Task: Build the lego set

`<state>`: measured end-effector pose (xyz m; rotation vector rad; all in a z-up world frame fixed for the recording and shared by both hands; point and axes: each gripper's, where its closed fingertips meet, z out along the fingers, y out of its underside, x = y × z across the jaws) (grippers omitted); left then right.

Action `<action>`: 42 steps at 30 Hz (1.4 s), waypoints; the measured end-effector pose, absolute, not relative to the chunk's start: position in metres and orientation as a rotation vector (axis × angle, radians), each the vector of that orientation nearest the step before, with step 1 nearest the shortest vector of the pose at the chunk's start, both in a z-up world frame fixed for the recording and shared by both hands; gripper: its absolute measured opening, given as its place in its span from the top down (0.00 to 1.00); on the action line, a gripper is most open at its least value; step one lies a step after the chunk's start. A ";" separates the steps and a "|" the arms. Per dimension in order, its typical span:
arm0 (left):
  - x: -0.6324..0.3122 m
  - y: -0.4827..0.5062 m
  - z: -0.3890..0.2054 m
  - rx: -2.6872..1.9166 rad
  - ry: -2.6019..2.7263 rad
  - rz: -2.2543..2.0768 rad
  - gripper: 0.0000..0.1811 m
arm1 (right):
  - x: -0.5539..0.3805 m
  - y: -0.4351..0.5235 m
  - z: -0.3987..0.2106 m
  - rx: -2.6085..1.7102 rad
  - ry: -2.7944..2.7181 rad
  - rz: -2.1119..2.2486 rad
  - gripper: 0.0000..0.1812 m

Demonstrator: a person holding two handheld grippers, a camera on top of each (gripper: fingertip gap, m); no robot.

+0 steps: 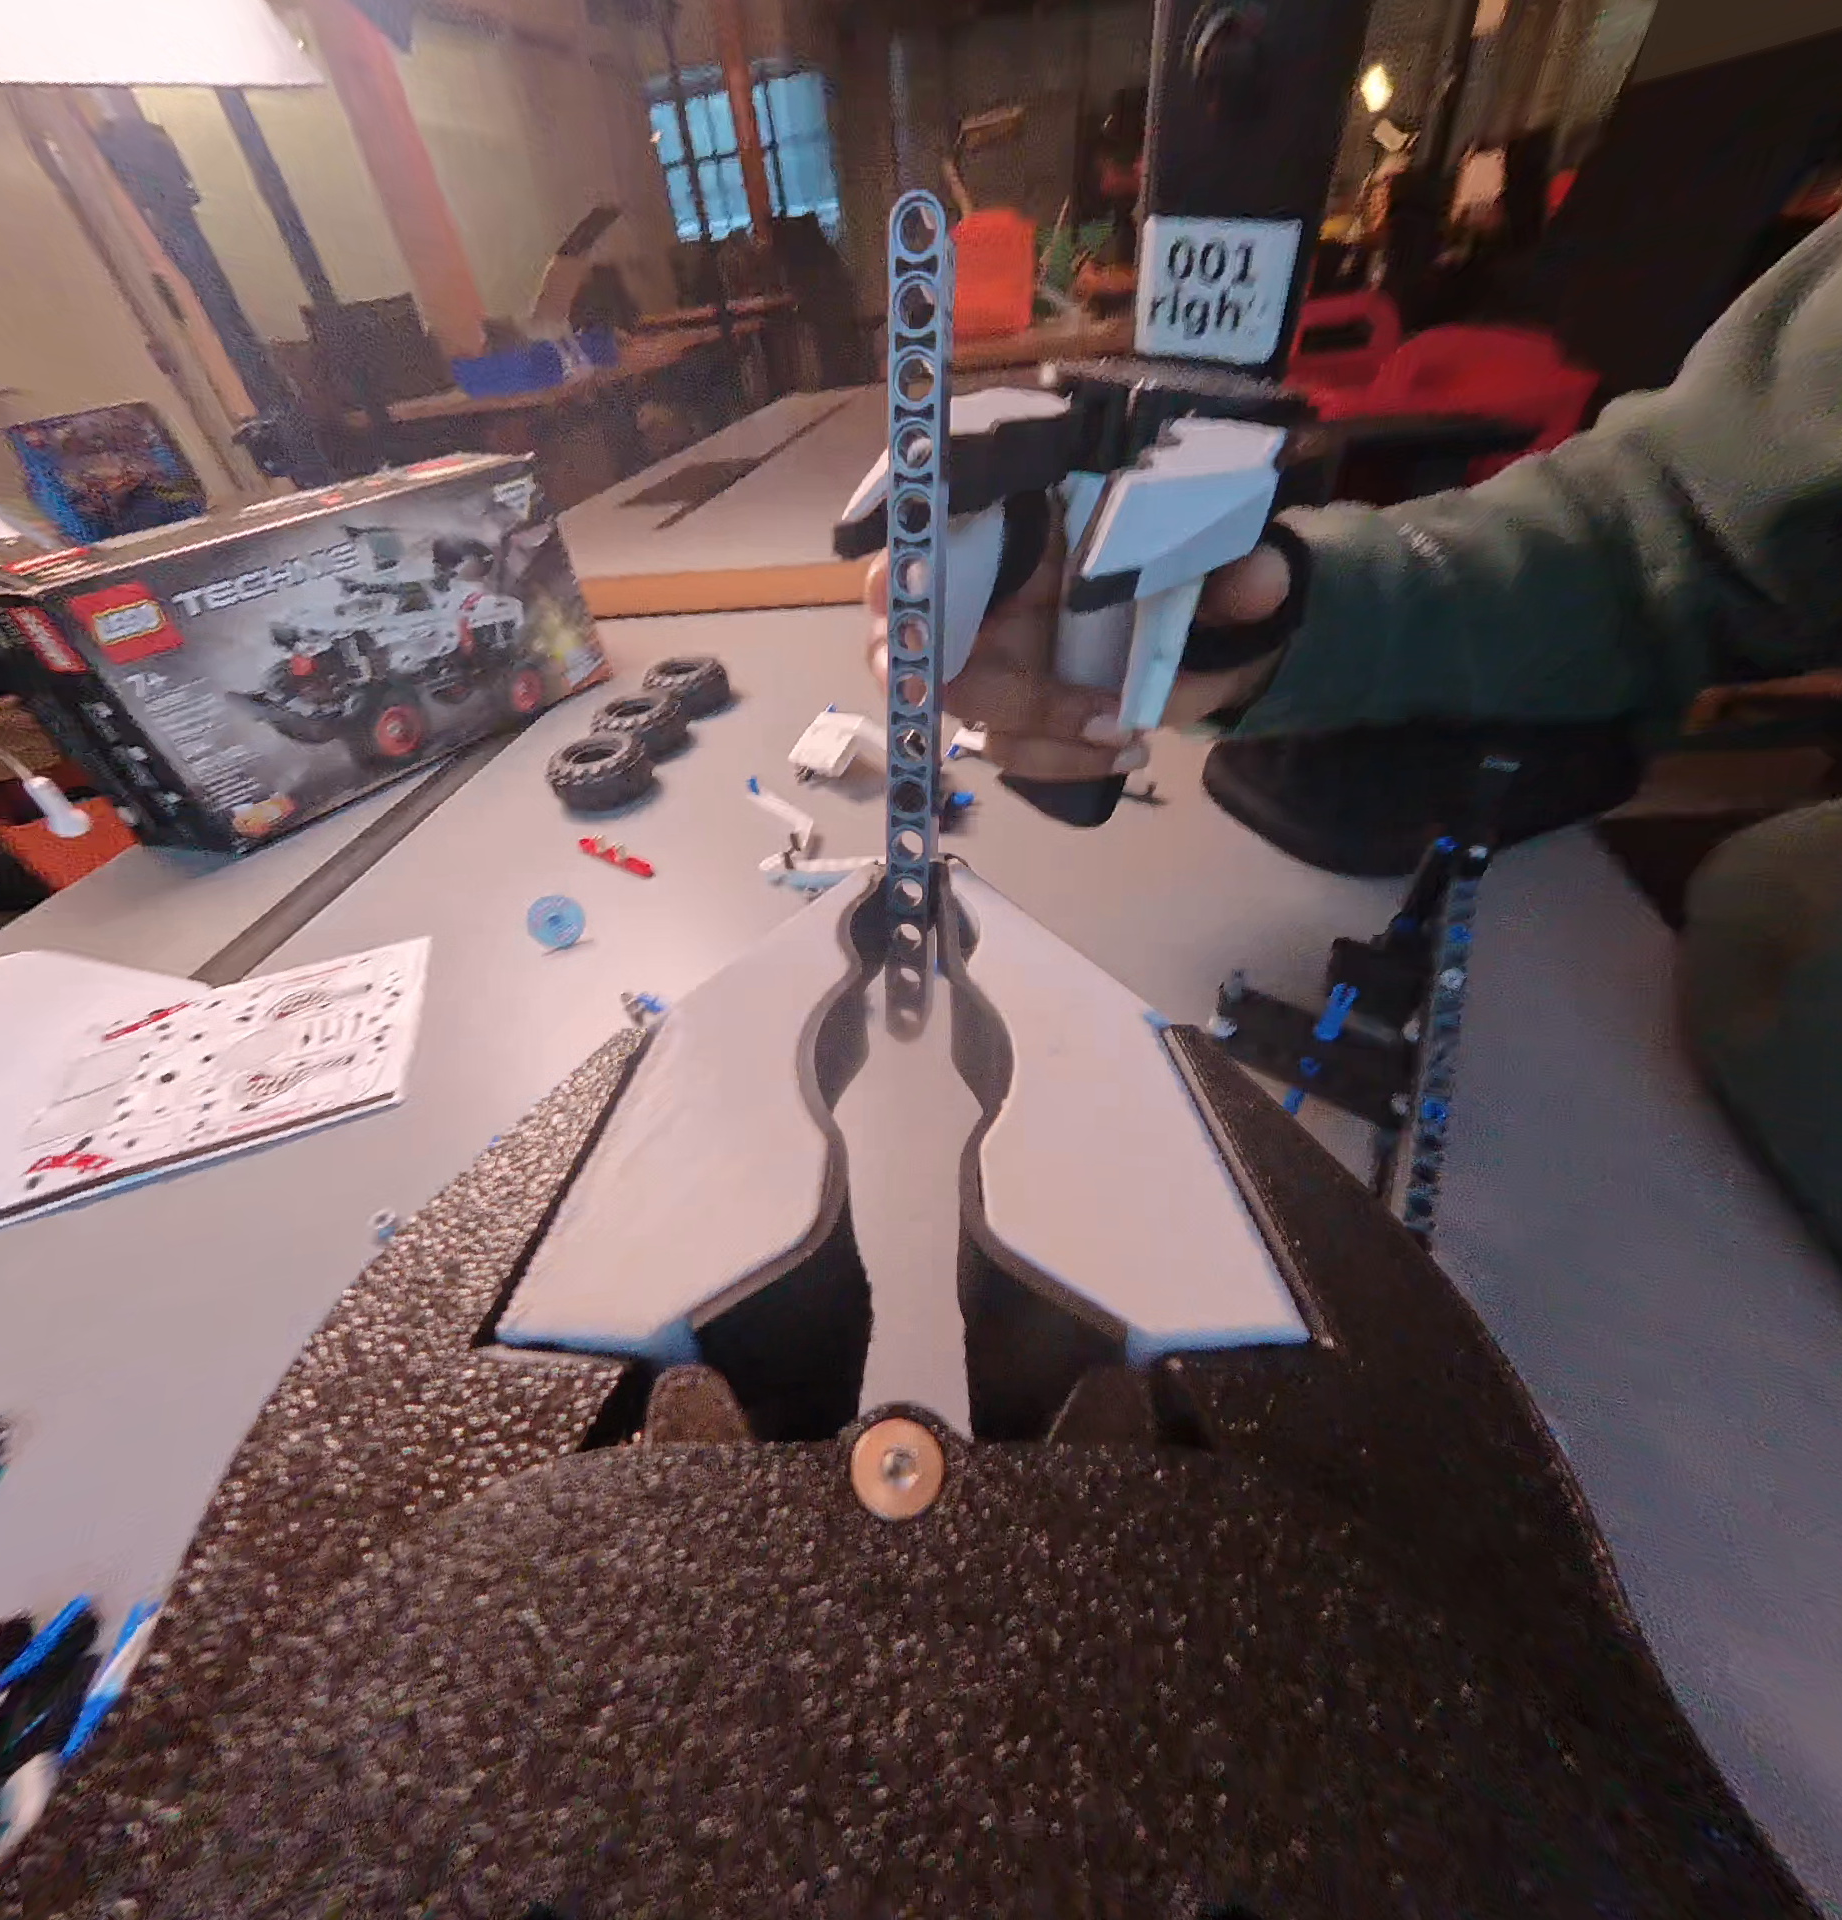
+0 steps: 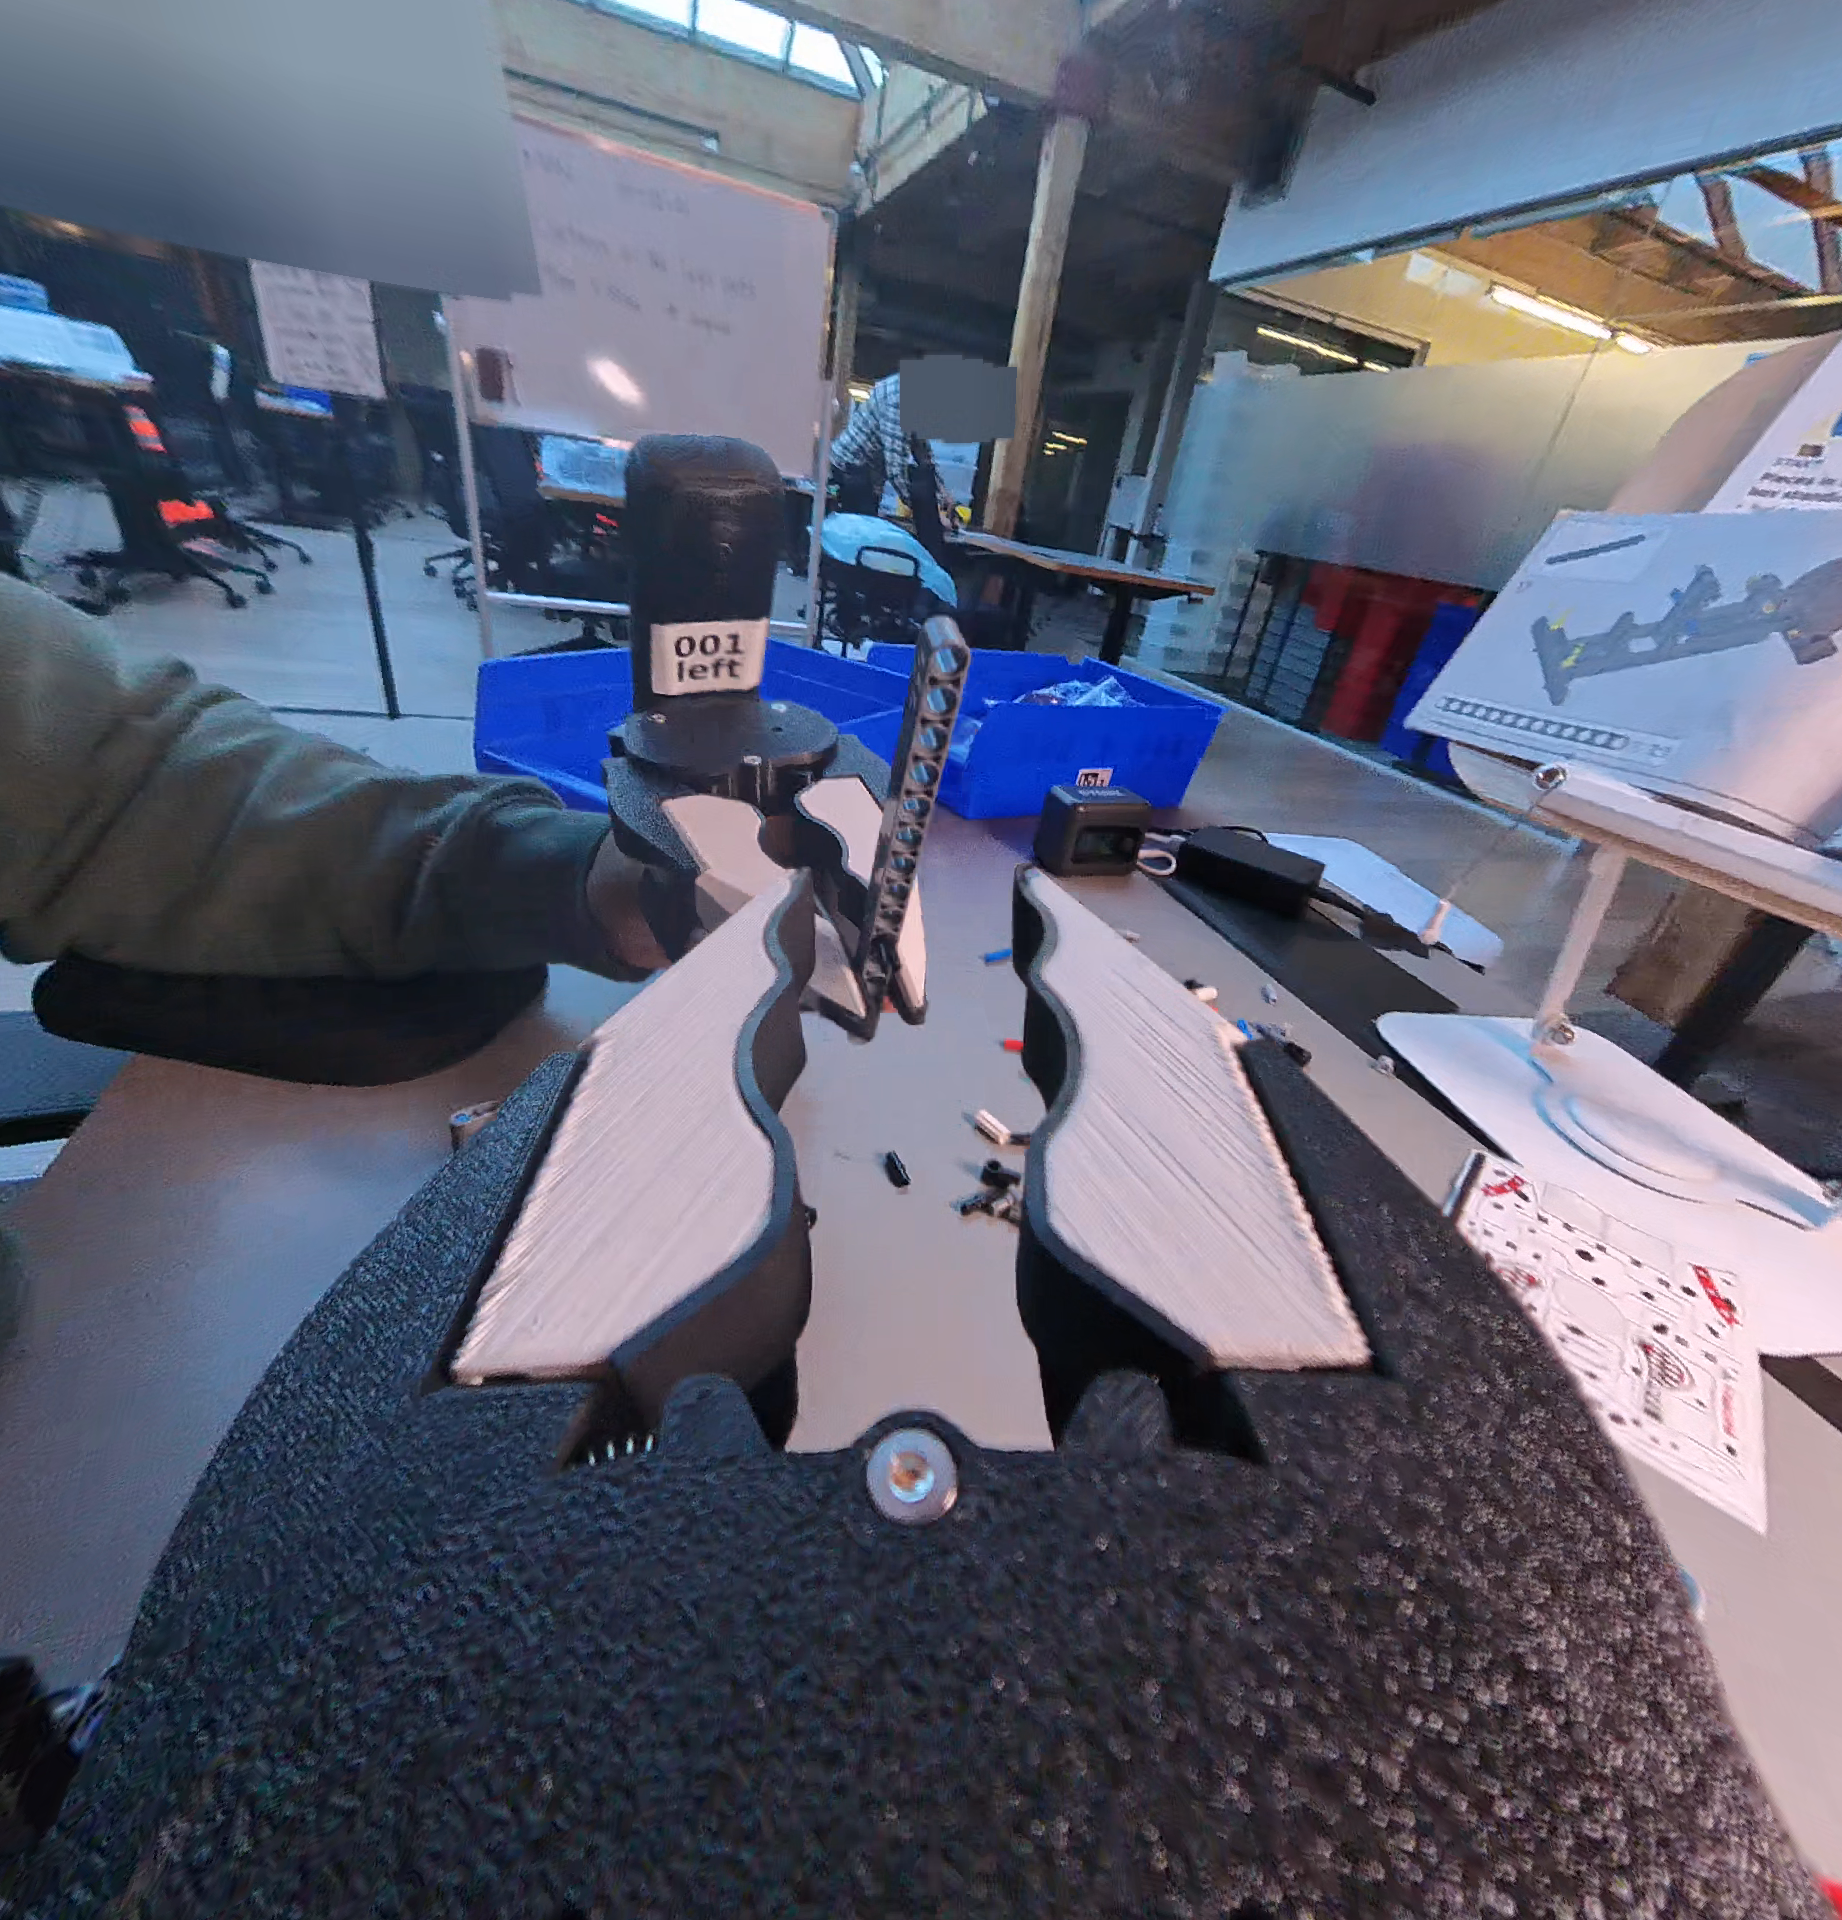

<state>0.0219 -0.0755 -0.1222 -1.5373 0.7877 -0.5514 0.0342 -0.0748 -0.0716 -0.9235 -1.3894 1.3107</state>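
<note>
In the left wrist view, far left: an open instruction booklet (image 1: pixel 221 1060) lying flat on the grey table (image 1: pixel 584 1039), and behind it the set's box (image 1: pixel 304 644), standing near the table's far edge. Right of the box, three black tyres (image 1: pixel 636 732) in a slanted row, touching one another; nearer, a small red piece (image 1: pixel 616 857) and a blue round piece (image 1: pixel 555 922), apart. In the middle, the left gripper (image 1: pixel 909 914), clamped on the bottom end of a long grey holed beam (image 1: pixel 917 540), held upright and clear of the table. Just behind the beam, the right gripper (image 1: pixel 1062 520), held in a hand (image 1: pixel 1031 686) with a green sleeve, fingers spread, holding nothing. Further right, on the table, a partly built black frame with blue pins (image 1: pixel 1384 1029).

In the right wrist view, from the left: a green sleeve and the left gripper (image 2: pixel 891 997), pinching the same beam (image 2: pixel 917 790), tilted slightly right at its top. Right gripper (image 2: pixel 912 904) open wide, beam just ahead of its left fingertip, not touched. Between the fingers, small black pins (image 2: pixel 990 1190) scattered on the table. Behind, blue bins (image 2: pixel 1052 738). Far right, an instruction page on a stand (image 2: pixel 1665 665) and a sticker sheet (image 2: pixel 1623 1340) lying flat.
</note>
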 end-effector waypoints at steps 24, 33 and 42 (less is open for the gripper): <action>-0.008 -0.077 -0.185 -1.907 0.798 -0.516 0.84 | 0.058 -0.052 -0.249 -1.446 -2.701 0.215 0.96; -0.014 -0.075 -0.201 -1.997 0.796 -0.497 0.85 | 0.048 -0.049 -0.234 -1.423 -2.520 0.473 0.84; -0.019 -0.070 -0.217 -2.043 0.861 -0.463 0.87 | 0.092 -0.025 -0.232 -1.282 -2.254 0.552 0.88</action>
